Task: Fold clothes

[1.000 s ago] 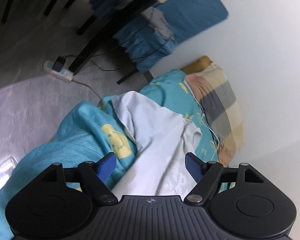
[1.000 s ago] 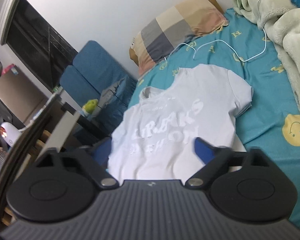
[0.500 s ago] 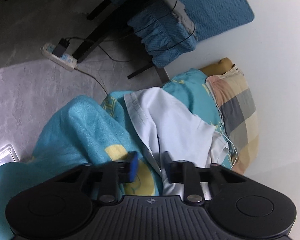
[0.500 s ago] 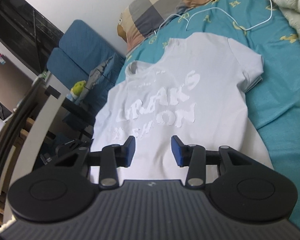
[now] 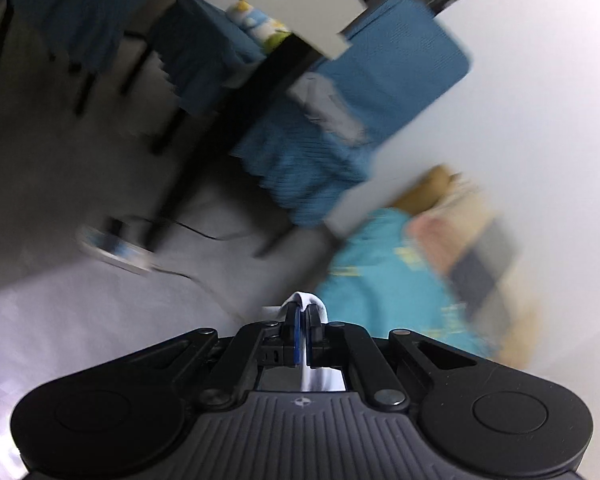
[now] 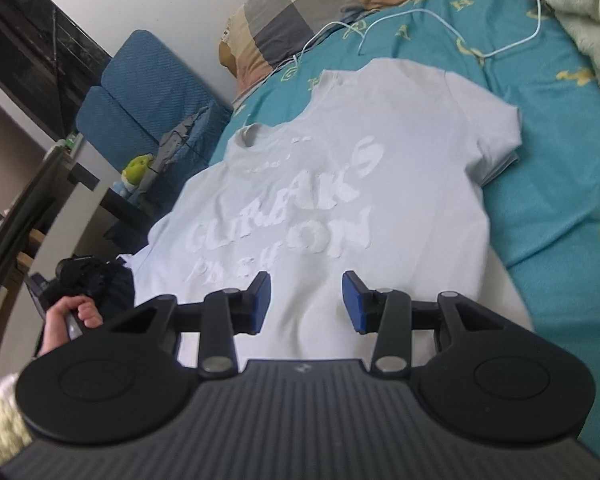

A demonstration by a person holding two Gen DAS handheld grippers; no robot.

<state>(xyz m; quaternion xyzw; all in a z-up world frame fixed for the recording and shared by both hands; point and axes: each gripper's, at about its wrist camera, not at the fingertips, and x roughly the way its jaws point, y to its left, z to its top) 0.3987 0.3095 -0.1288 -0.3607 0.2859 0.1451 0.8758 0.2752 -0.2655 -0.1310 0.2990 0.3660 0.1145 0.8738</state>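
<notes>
A pale blue-white T-shirt (image 6: 340, 184) with raised white lettering lies spread face up on the teal bedsheet (image 6: 548, 184) in the right wrist view. My right gripper (image 6: 306, 302) hovers open over the shirt's lower part, nothing between its blue pads. In the blurred left wrist view my left gripper (image 5: 302, 322) is shut on a fold of the white shirt fabric (image 5: 306, 300), which pokes out past the fingertips. The person's hand (image 6: 66, 320) holding the left gripper shows at the shirt's left edge.
A checked pillow (image 6: 320, 12) lies at the head of the bed with a white cable (image 6: 420, 20) beside it. A fluffy cream blanket (image 6: 580, 8) is piled at the right. Blue cushions (image 6: 140, 92) and a dark desk (image 5: 240, 100) stand left of the bed, a power strip (image 5: 116, 250) on the floor.
My left gripper shut on the shirt's edge and swung up fast, blurring its view. My right gripper narrowed, then opened somewhat wider, and moved closer over the shirt.
</notes>
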